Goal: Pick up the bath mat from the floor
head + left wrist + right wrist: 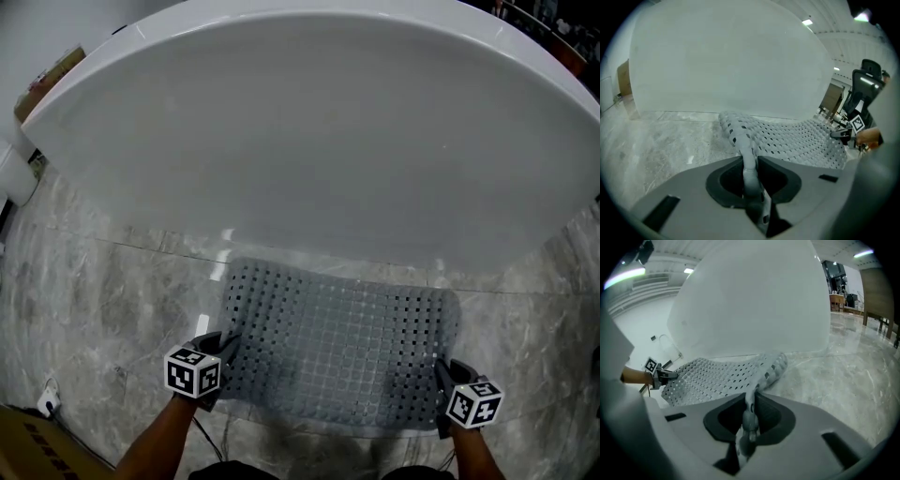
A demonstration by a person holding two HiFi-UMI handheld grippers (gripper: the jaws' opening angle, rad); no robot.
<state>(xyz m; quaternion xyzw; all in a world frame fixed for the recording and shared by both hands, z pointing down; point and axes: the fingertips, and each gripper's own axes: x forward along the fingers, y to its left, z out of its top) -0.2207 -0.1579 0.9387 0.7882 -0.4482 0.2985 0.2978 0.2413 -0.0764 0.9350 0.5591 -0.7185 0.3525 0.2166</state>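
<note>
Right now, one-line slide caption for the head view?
Left tongs and right tongs pinch near corners of the perforated bath mat beside the bathtub.

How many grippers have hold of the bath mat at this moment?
2. The left gripper is shut on the bath mat's near left corner; the right gripper is shut on its near right corner. Neither grip is hidden.

The left gripper (750,185) clamps the bath mat (797,138) edge between its fingers (778,180); beyond them it stretches toward the bathtub (726,61).
</note>
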